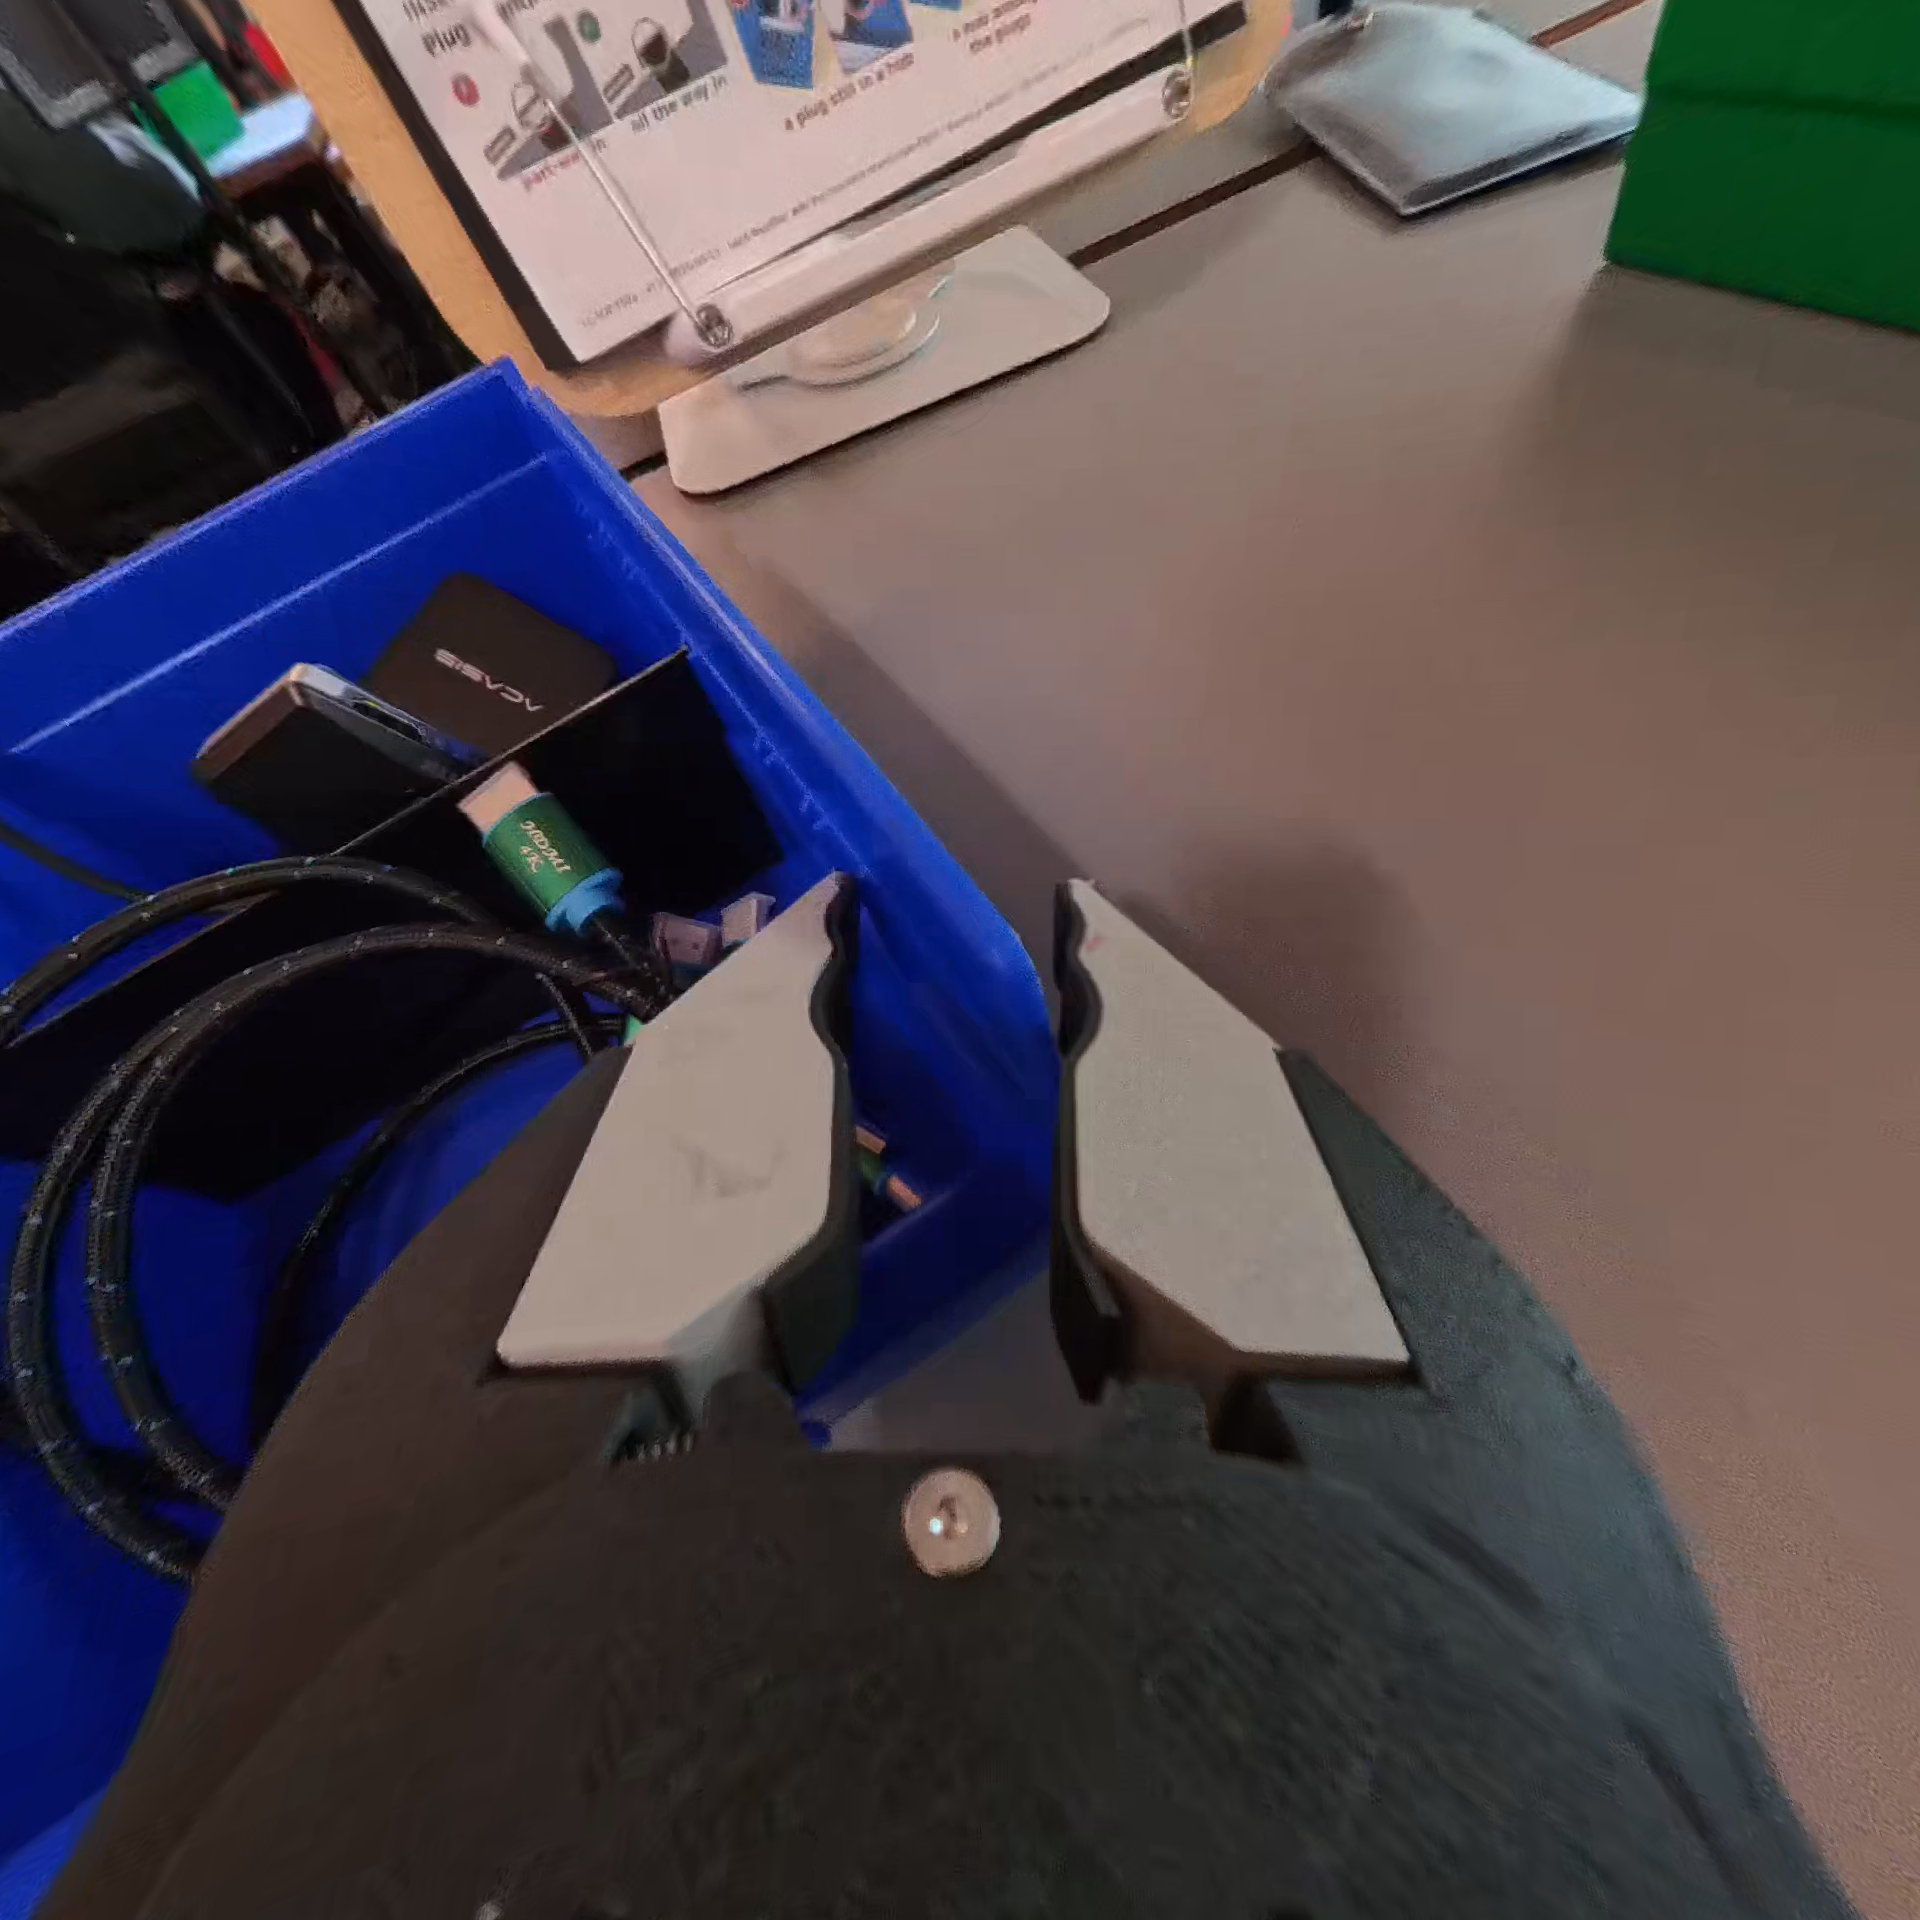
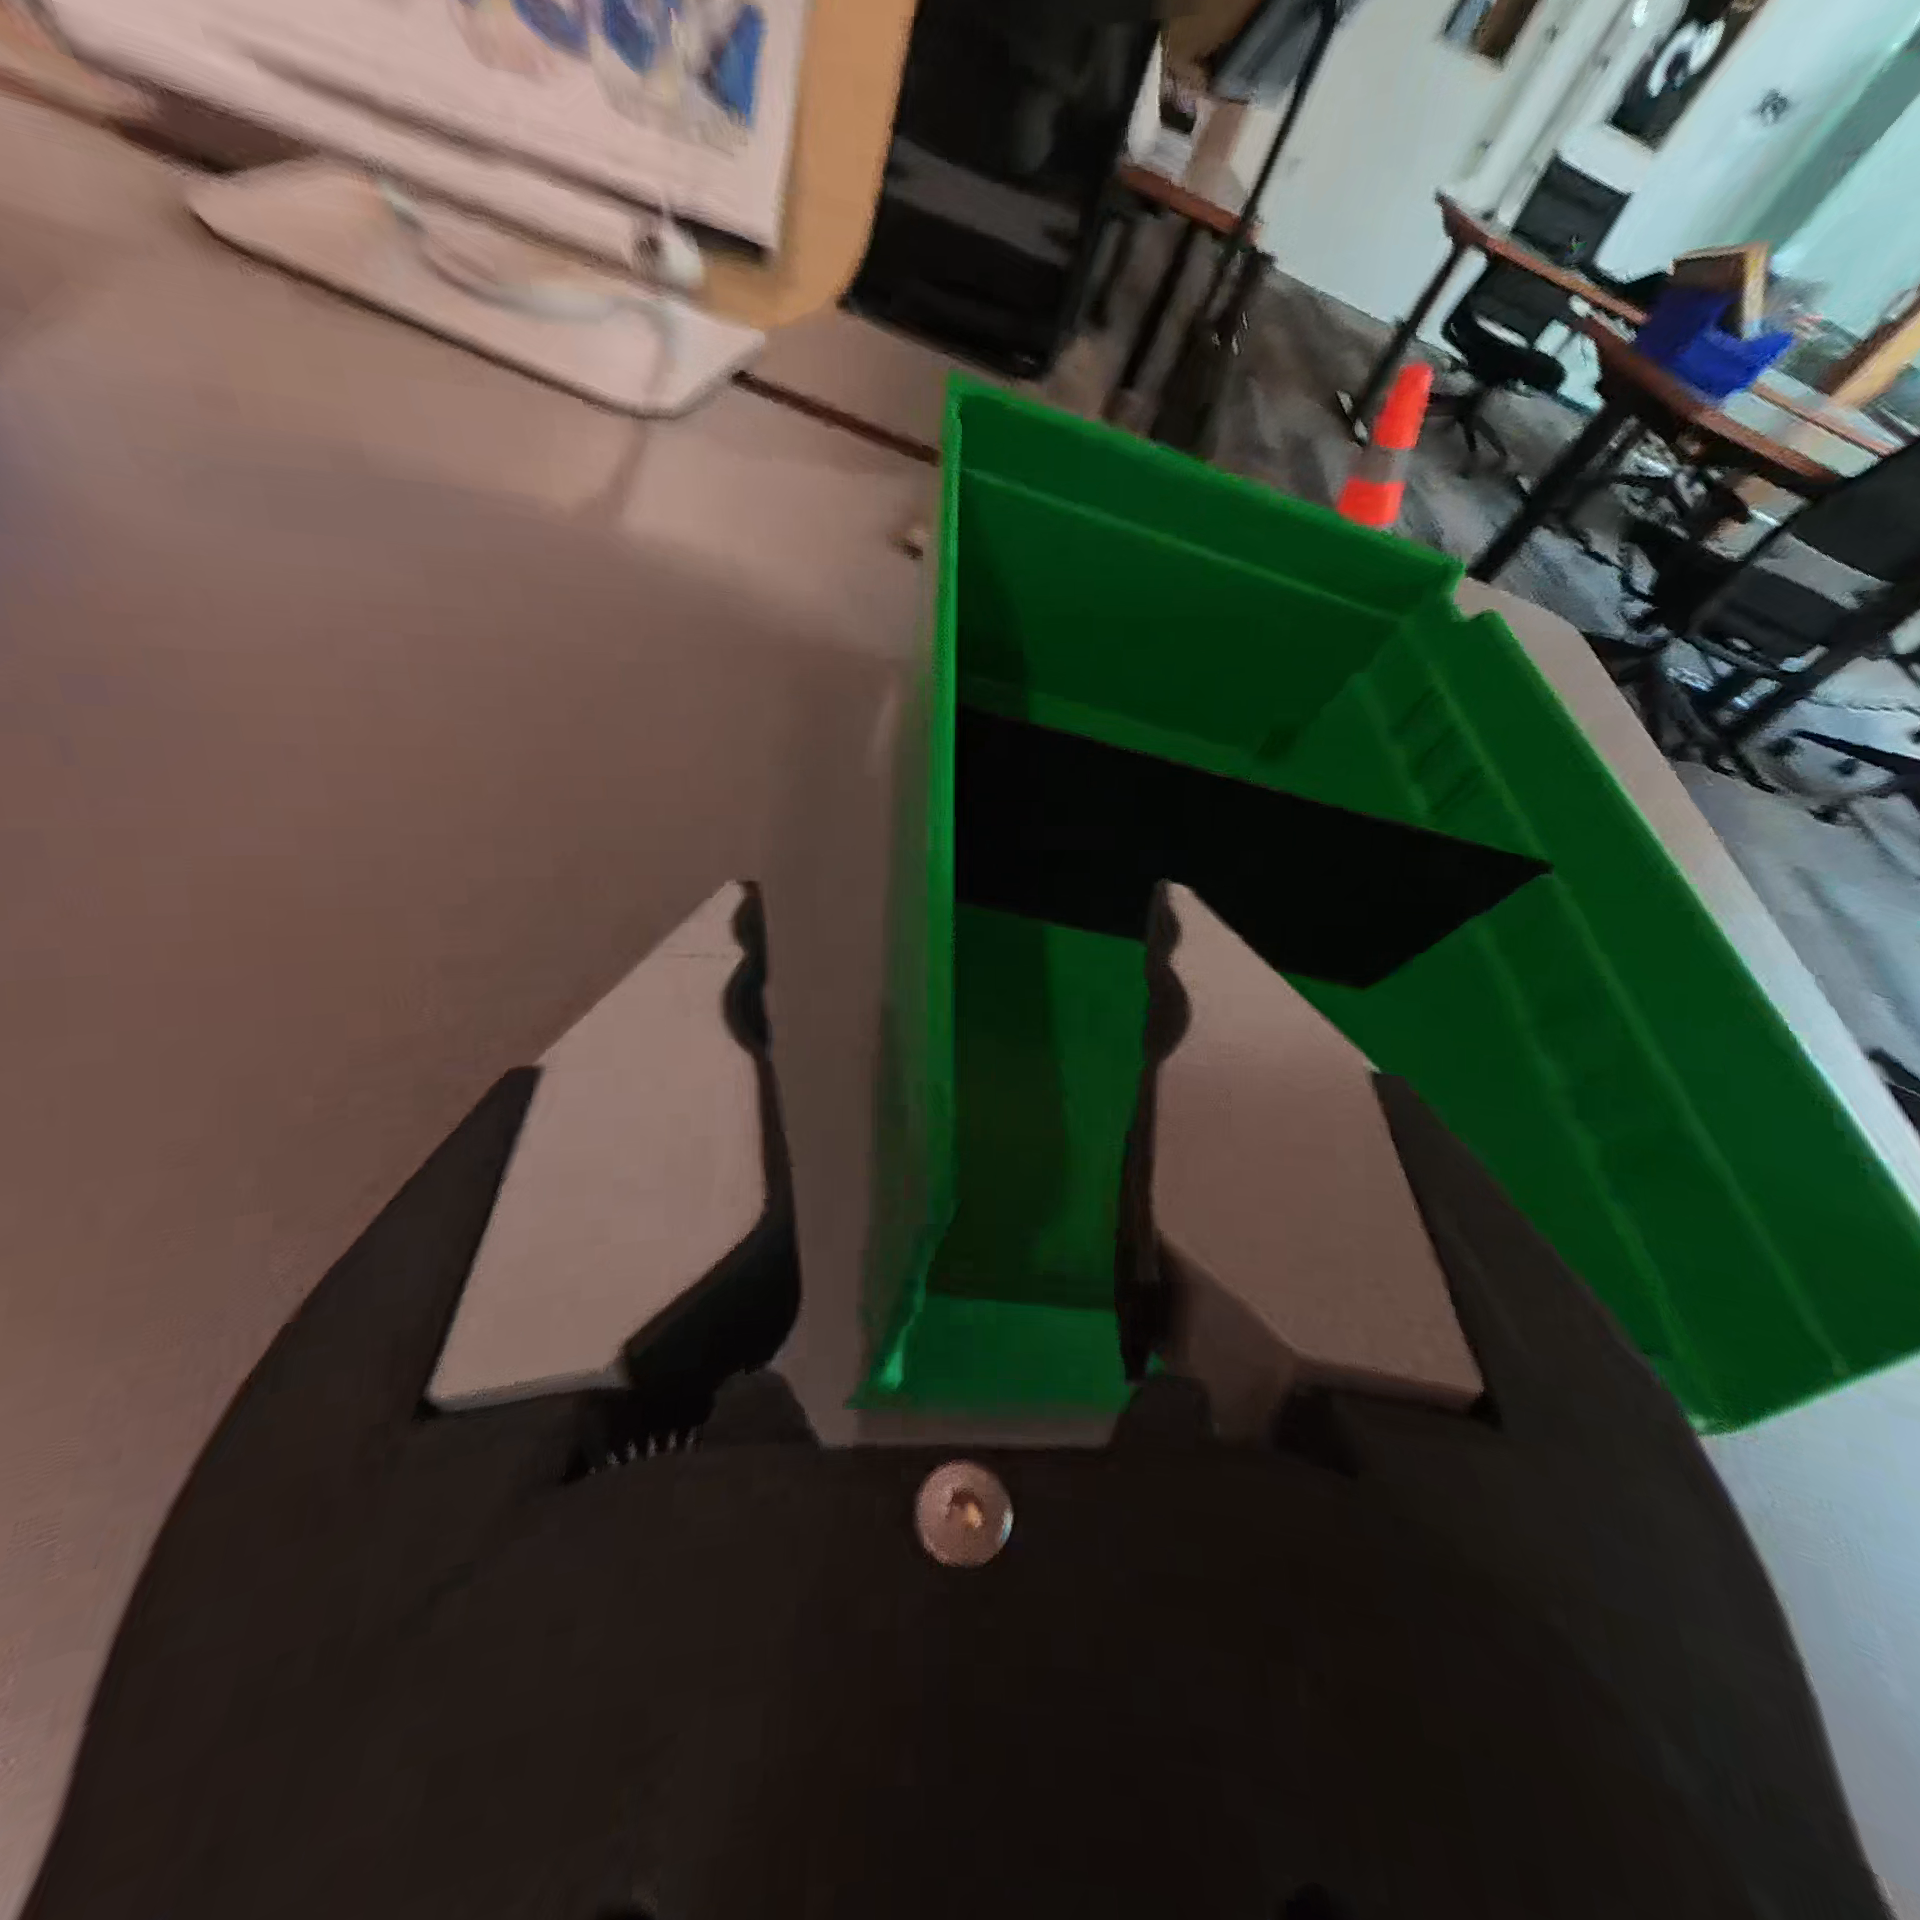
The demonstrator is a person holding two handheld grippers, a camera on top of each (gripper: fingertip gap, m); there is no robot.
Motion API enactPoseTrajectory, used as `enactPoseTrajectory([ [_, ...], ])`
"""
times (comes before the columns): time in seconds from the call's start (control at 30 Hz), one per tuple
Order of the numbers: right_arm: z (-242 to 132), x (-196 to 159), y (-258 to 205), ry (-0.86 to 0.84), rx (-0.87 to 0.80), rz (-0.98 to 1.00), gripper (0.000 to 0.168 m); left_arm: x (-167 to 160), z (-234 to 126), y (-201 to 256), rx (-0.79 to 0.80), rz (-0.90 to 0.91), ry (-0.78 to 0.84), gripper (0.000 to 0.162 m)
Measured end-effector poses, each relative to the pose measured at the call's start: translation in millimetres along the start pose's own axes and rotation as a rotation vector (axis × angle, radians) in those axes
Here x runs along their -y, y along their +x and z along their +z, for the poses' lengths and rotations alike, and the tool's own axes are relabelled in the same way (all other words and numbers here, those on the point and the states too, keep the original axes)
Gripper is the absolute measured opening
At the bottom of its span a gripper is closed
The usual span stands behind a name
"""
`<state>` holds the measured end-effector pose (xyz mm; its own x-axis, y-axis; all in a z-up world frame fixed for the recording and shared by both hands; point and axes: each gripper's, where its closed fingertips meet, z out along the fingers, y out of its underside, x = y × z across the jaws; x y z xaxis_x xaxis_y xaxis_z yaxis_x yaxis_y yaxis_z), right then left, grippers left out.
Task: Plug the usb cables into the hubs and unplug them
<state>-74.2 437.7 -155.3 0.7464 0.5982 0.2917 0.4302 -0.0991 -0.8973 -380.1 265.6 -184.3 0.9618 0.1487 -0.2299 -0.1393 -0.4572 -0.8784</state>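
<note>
We work over a grey-brown surface (image 1: 1403,644) in an open room; past its far edge in the right wrist view we see dark office chairs, other desks and an orange traffic cone (image 2: 1387,447) on the floor. At the back of the surface stands a printed sheet in a clear holder on a white base (image 1: 883,343).

Our left gripper (image 1: 956,894) is held low and angled forward, its jaws apart with nothing between them. Its left finger sits over the inside of a blue bin (image 1: 312,540), its right finger over the bare surface, so the bin's right wall runs between the two. We cannot tell whether either finger touches the wall. In the bin a black divider (image 1: 665,790) stands crosswise; behind it lie a black box (image 1: 488,665) and a flat dark device (image 1: 312,758). In front lies a coil of black braided cable (image 1: 156,1039) whose green plug (image 1: 540,842) leans on the divider, with small connectors just beside our left fingertip.

Our right gripper (image 2: 951,894) tips downward at the near end of a green bin (image 2: 1662,935). Its jaws are spread wide and hold nothing; the right finger is over the bin's interior, the left one outside over the surface, straddling the bin's left wall. A black divider (image 2: 1299,883) crosses the green bin midway. This view is blurred.
</note>
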Motion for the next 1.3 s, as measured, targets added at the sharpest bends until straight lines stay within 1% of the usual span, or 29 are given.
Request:
enactPoseTrajectory([
  [0.03, 8.5, -9.0, 2.5, -0.045, -0.013, -0.035, 0.048, -1.1, -4.9, -2.1, -0.007, -0.010, 0.006, 0.033],
  [0.07, 13.6, -18.5, 2.3, -0.085, 0.003, -0.069, 0.016, -6.1, -11.0, -7.1, -0.009, -0.013, -0.008, 0.031],
  [0.1, 14.7, -24.1, -0.2, -0.093, 0.042, -0.085, 0.004, -12.3, -18.8, -16.3, 0.005, -0.004, -0.015, 0.026],
  [0.17, 9.4, -29.9, 7.1, -0.075, 0.052, -0.058, 0.006, -29.3, -38.4, -51.3, 0.115, 0.009, -0.022, 0.008],
  [0.2, 5.5, -33.2, 13.3, -0.073, 0.047, -0.036, 0.006, -38.5, -48.7, -71.8, 0.176, 0.023, -0.022, 0.003],
  [0.23, 1.7, -36.4, 19.3, -0.076, 0.036, -0.015, 0.008, -46.0, -56.4, -84.7, 0.170, -0.018, -0.009, 0.003],
  [0.27, -1.6, -39.5, 25.1, -0.085, 0.011, -0.012, 0.008, -50.8, -63.3, -93.1, 0.128, -0.105, 0.013, 0.002],
  [0.33, -6.5, -43.7, 31.2, -0.109, -0.046, -0.030, 0.006, -59.1, -73.3, -107.7, 0.116, -0.169, 0.020, 0.001],
  [0.43, -7.7, -47.2, 41.9, -0.157, -0.160, -0.070, 0.007, -58.9, -74.1, -108.6, 0.151, -0.198, 0.039, 0.002],
  [0.47, -5.4, -48.2, 45.0, -0.163, -0.177, -0.068, 0.009, -56.0, -70.8, -103.8, 0.166, -0.208, 0.047, 0.002],
  [0.53, 1.7, -47.1, 46.2, -0.154, -0.156, -0.061, 0.013, -45.6, -60.6, -84.4, 0.153, -0.213, 0.050, 0.002],
  [0.57, 5.6, -46.4, 46.0, -0.150, -0.135, -0.053, 0.015, -39.6, -55.3, -72.1, 0.125, -0.194, 0.042, 0.006],
  [0.63, 9.9, -47.4, 46.4, -0.170, -0.097, -0.037, 0.019, -28.8, -46.0, -45.8, 0.021, -0.160, 0.030, 0.027],
  [0.7, 3.9, -45.2, 49.0, -0.194, -0.090, -0.029, 0.037, -21.6, -45.3, -32.6, -0.066, -0.195, 0.031, 0.043],
  [0.73, -4.7, -37.0, 50.5, -0.170, -0.101, -0.020, 0.040, -18.5, -49.5, -30.1, -0.103, -0.214, 0.038, 0.049],
  [0.8, -32.4, -2.7, 49.5, -0.010, -0.124, 0.015, 0.038, -9.3, -66.2, -33.7, -0.139, -0.224, 0.075, 0.056],
  [0.83, -47.6, 18.0, 42.3, 0.094, -0.098, 0.035, 0.033, -3.1, -76.4, -37.5, -0.147, -0.217, 0.096, 0.058],
  [0.87, -60.2, 36.5, 28.1, 0.176, -0.030, 0.046, 0.024, 4.9, -86.4, -40.2, -0.158, -0.209, 0.121, 0.060],
  [0.9, -68.6, 51.4, 9.7, 0.224, 0.060, 0.052, 0.017, 15.5, -95.5, -40.5, -0.180, -0.203, 0.153, 0.060],
  [0.93, -71.9, 63.0, -8.2, 0.245, 0.135, 0.065, 0.014, 28.7, -103.7, -35.5, -0.228, -0.196, 0.193, 0.059],
  [0.97, -70.8, 72.6, -26.3, 0.250, 0.195, 0.081, 0.016, 43.7, -109.9, -27.8, -0.276, -0.183, 0.237, 0.058],
  [1.03, -60.8, 87.6, -71.0, 0.252, 0.316, 0.080, 0.025, 77.3, -111.0, -14.2, -0.294, -0.155, 0.335, 0.058],
  [1.07, -52.3, 92.5, -93.8, 0.251, 0.371, 0.071, 0.032, 91.9, -106.7, 0.0, -0.324, -0.124, 0.365, 0.056],
  [1.13, -27.7, 98.6, -127.5, 0.238, 0.426, 0.056, 0.035, 109.5, -85.7, 30.4, -0.396, -0.090, 0.362, 0.047],
  [1.17, -12.2, 99.9, -138.0, 0.227, 0.428, 0.045, 0.038, 111.8, -70.9, 45.8, -0.447, -0.080, 0.325, 0.047],
  [1.2, 4.3, 99.9, -145.6, 0.209, 0.425, 0.034, 0.048, 109.2, -55.7, 62.6, -0.512, -0.061, 0.269, 0.048],
  [1.23, 21.0, 98.7, -151.0, 0.187, 0.421, 0.022, 0.063, 103.9, -41.8, 78.4, -0.577, -0.031, 0.218, 0.046],
  [1.27, 37.2, 95.9, -154.3, 0.165, 0.413, 0.002, 0.068, 97.3, -27.4, 88.6, -0.600, -0.007, 0.183, 0.045],
  [1.3, 52.5, 92.2, -155.6, 0.145, 0.400, -0.025, 0.068, 91.1, -14.3, 96.6, -0.607, 0.020, 0.170, 0.045],
])
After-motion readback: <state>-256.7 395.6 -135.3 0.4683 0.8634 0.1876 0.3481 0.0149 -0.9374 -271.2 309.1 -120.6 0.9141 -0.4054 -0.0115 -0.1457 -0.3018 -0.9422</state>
